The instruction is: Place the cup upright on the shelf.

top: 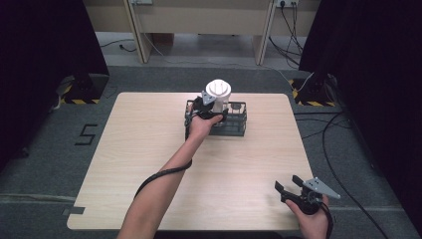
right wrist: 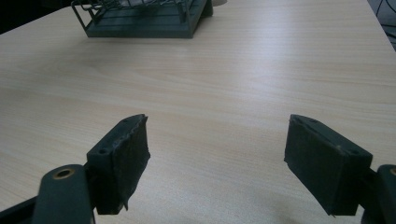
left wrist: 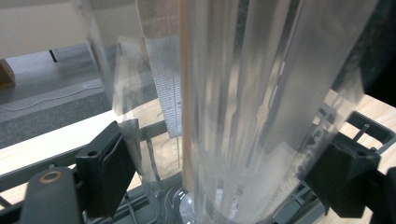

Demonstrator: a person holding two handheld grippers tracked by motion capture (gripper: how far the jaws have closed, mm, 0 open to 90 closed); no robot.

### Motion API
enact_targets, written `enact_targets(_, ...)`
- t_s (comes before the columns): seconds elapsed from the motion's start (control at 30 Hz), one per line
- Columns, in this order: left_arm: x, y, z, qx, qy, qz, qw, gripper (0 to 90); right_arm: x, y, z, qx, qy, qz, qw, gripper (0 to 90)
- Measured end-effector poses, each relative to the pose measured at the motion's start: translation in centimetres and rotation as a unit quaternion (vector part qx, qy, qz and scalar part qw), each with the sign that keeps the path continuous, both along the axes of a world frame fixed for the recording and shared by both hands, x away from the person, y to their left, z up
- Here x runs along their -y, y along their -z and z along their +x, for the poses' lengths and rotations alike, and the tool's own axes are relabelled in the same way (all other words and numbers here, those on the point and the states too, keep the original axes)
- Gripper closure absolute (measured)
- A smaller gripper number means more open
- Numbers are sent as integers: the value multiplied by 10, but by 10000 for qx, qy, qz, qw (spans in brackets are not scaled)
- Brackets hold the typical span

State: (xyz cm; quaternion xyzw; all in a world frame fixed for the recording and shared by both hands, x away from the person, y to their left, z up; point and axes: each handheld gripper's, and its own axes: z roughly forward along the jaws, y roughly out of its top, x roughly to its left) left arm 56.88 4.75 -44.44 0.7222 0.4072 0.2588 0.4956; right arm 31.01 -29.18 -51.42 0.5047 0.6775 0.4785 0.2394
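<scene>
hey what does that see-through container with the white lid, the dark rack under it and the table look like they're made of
Container: probably clear, glossy plastic; you see through the wall and light streaks on it. Its white lid looks like matte plastic. Rack: thin dark bars, likely coated wire or plastic; hard to tell. Table: pale wood-grain top, possibly laminate.

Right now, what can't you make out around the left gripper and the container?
- Clear container, left gripper view: top and base cut off by the frame edges.
- Left gripper, high view: jaws too small to judge contact, hidden by hand and grey plate.
- Wire rack, right gripper view: far side cut off at top.
</scene>
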Motion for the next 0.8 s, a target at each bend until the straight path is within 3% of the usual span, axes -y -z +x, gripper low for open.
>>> enact_targets(0.33,-4,-6,-7,114,33,-18,9999,144,0,0,0,5,-5,-12,10000,222)
enact_targets(0.57,-16,-12,-18,255,97,-20,9996,143,0,0,0,-1,-6,-53,10000,222)
enact_targets(0.8,-27,-12,-27,275,111,15,9996,144,0,0,0,0,-2,-62,10000,222)
